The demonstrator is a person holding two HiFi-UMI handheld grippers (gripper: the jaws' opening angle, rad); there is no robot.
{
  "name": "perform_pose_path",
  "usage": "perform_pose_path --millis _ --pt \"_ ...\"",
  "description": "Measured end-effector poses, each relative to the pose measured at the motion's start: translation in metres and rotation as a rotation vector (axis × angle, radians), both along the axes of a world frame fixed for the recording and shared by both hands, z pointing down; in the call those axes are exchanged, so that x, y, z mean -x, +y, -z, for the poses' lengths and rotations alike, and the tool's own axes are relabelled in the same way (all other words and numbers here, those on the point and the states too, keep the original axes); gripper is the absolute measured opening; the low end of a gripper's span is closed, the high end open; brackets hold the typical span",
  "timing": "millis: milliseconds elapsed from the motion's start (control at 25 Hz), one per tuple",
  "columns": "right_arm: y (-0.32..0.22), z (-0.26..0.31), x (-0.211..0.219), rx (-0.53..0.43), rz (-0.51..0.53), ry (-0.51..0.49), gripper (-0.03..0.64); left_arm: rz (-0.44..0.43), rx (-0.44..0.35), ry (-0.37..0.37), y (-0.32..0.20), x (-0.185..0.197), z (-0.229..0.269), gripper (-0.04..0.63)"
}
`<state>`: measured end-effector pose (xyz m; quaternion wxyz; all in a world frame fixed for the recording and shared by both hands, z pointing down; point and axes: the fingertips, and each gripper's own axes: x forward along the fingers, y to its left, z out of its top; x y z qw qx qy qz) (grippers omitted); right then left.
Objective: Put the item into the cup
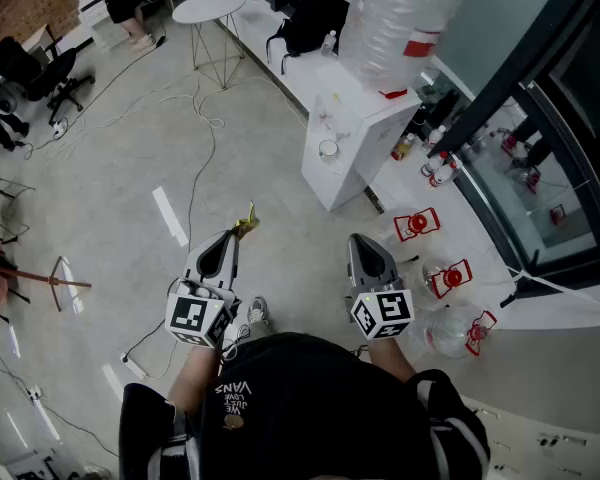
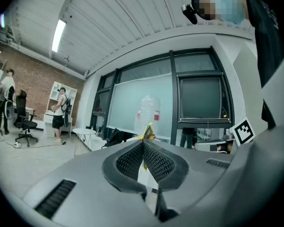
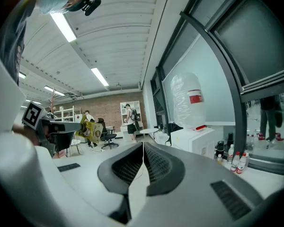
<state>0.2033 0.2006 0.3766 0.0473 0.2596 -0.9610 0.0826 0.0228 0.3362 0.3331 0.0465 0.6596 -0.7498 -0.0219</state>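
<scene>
My left gripper (image 1: pixel 237 232) is shut on a small yellow packet (image 1: pixel 247 225), held over the floor; in the left gripper view the packet (image 2: pixel 148 132) sticks up from between the closed pads (image 2: pixel 132 160). A little to the right, my right gripper (image 1: pixel 358 240) is shut with nothing in it, its jaws meeting in the right gripper view (image 3: pixel 143 148). That view also shows the packet (image 3: pixel 87 130) at the left. A white cup (image 1: pixel 327 149) stands on the white water dispenser (image 1: pixel 365 133), ahead of both grippers, under a big clear bottle (image 1: pixel 395 23).
Red and white items (image 1: pixel 417 224) lie on the floor by the glass wall at the right. Cables (image 1: pixel 202 108) run across the floor. A round white table (image 1: pixel 210 8) and office chairs (image 1: pixel 40 68) stand farther back, with people near shelves (image 2: pixel 60 112).
</scene>
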Motion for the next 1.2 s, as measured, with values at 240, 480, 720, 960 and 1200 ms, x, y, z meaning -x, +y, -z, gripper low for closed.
perform_pose_path --millis 240,480,720,960,1200 --pt "0.005 0.002 0.017 0.041 -0.005 -0.055 0.046 -0.014 0.002 0.016 0.002 0.017 -0.005 0.018" --pt "0.001 -0.003 0.043 0.060 -0.056 -0.054 0.048 -0.056 0.010 0.030 -0.006 0.049 -0.011 0.018" --pt "-0.001 -0.003 0.081 0.086 -0.130 -0.055 0.048 -0.110 0.021 0.027 -0.016 0.103 -0.012 0.018" --pt "-0.003 -0.015 0.105 0.121 -0.200 -0.041 0.048 -0.180 0.043 0.026 -0.035 0.146 -0.021 0.018" --pt "-0.042 -0.031 0.116 0.149 -0.231 -0.006 0.048 -0.199 0.083 0.061 -0.081 0.168 -0.044 0.018"
